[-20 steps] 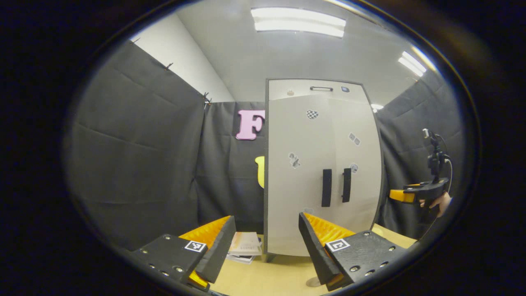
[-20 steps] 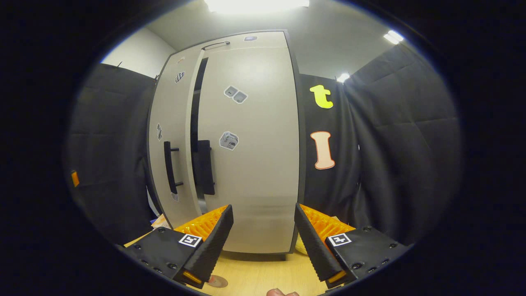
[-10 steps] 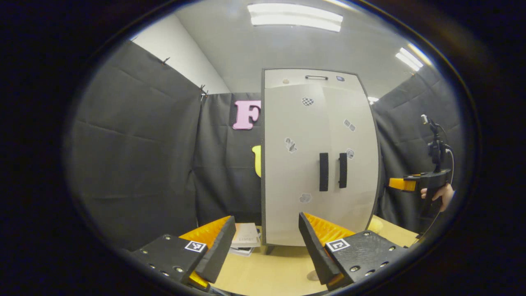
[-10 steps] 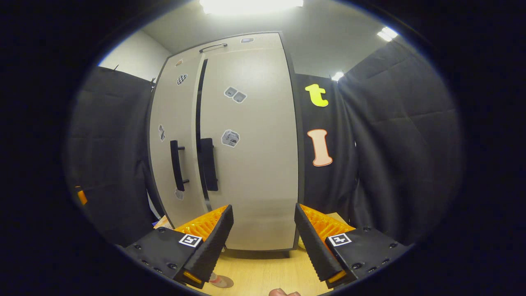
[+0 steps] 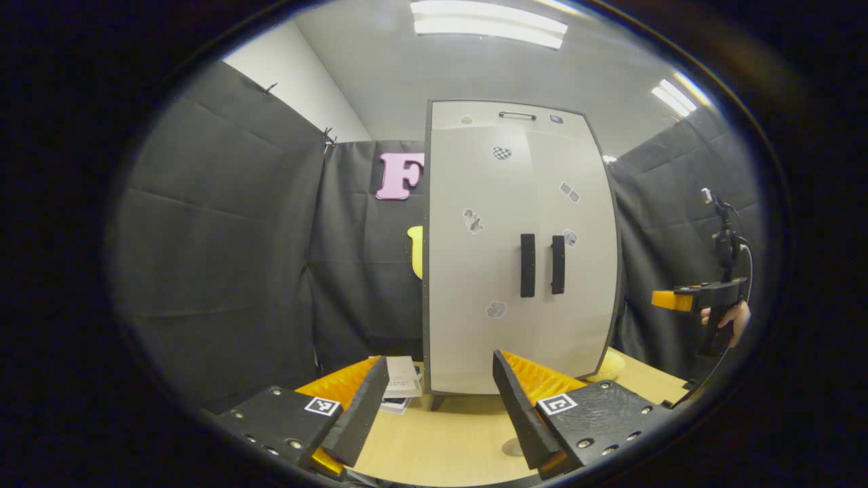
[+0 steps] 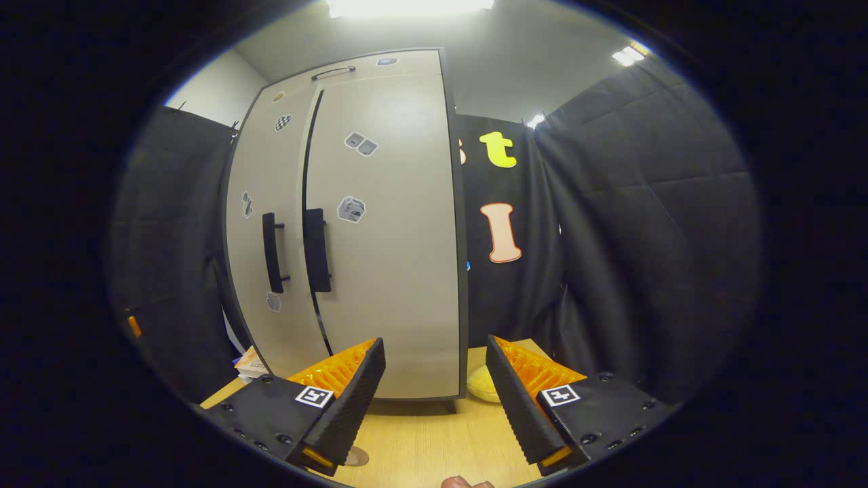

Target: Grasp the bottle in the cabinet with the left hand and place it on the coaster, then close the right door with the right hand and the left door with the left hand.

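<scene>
Both cabinet (image 5: pixel 519 251) doors shut; left hand-held gripper (image 5: pixel 439 400) and right hand-held gripper (image 6: pixel 435 390) hang empty, fingers spread, clear of cabinet: task looks complete.

The setting is a staged recording booth, not a lived-in home. Black quilted cloth (image 5: pixel 224 257) hangs as walls on three sides, clipped along its top edge, with a plain white wall (image 5: pixel 298 95) and ceiling above it. Fluorescent ceiling panels (image 5: pixel 488 24) provide the lighting. A single pale two-door cabinet (image 5: pixel 519 251) carrying small printed marker stickers (image 6: pixel 351 209) stands on a light wooden tabletop (image 6: pixel 420 447). A stack of booklets (image 5: pixel 401 386) lies beside the cabinet.
</scene>
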Available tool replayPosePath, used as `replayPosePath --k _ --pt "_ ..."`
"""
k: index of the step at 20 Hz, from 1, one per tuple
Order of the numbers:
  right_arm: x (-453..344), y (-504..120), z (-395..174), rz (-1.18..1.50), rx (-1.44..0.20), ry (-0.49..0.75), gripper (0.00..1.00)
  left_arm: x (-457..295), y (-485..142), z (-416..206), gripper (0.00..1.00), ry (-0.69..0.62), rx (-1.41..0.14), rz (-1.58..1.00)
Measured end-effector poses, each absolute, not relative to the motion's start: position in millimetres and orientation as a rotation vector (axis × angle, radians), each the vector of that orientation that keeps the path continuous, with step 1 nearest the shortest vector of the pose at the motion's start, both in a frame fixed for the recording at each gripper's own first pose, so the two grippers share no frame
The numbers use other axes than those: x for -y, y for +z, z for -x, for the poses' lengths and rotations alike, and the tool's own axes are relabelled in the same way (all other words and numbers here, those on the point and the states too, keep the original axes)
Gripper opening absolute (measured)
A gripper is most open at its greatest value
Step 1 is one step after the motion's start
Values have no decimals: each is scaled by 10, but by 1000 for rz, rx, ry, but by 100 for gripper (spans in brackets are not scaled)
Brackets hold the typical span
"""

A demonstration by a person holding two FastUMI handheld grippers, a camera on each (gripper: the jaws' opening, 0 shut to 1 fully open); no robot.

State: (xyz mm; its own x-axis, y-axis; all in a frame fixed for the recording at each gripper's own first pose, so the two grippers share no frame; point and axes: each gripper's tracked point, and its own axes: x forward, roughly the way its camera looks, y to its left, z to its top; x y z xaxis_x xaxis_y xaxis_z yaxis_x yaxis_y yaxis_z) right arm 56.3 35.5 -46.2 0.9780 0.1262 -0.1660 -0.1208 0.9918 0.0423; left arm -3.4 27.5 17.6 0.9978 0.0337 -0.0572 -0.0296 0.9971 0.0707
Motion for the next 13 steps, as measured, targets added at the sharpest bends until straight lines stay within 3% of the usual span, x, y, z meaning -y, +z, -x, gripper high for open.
replayPosePath --k 13 --pt "-475 -305 -729 -6 -162 123 95 -220 113 40 89 11 -61 -73"
